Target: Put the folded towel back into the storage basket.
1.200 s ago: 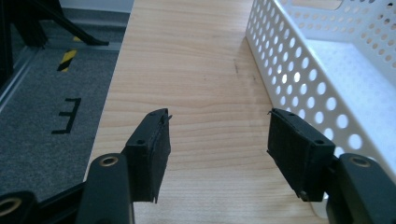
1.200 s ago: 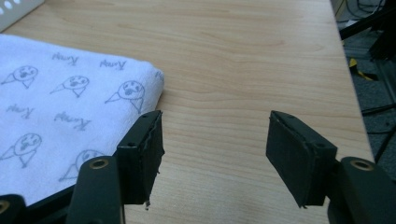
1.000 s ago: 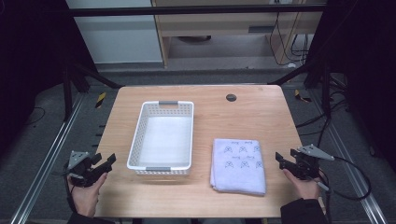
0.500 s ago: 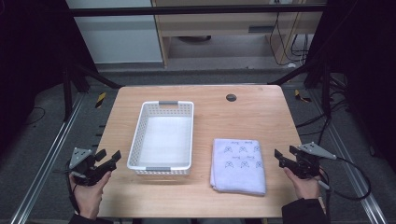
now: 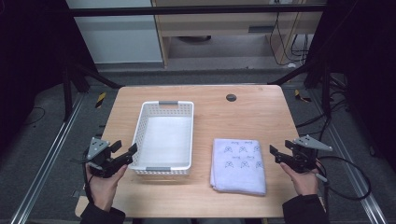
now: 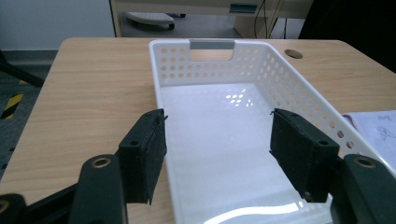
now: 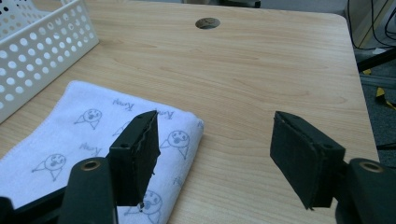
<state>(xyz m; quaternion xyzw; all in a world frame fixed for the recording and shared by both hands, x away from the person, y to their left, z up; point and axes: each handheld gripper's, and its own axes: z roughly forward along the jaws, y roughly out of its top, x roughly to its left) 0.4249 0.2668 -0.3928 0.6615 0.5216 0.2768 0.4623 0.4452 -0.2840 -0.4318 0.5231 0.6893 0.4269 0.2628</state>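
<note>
An empty white perforated basket (image 5: pixel 164 103) stands left of centre on the wooden table (image 5: pixel 243 116). To its right lies a folded pale towel (image 5: pixel 238 163) printed with small faces. My left gripper (image 5: pixel 126 147) hovers at the basket's near left corner and looks along the basket (image 6: pixel 299 70). Its jaws have just been opening, and the left gripper (image 6: pixel 217 140) has nothing between them. My right gripper (image 5: pixel 280 148) is held just right of the towel. Its jaws have also been opening, and the right gripper (image 7: pixel 215 144) stands empty over the towel's (image 7: pixel 70 140) corner.
A round cable hole (image 5: pixel 231 97) sits at the table's far side. Bare wood lies right of the towel and beyond it. Metal rails and cables run along the floor on both sides. The basket wall (image 7: pixel 37 42) stands left of the towel.
My left gripper has moved right and up, to the basket's near left corner, with its jaws wider apart. The right gripper has risen a little beside the towel.
</note>
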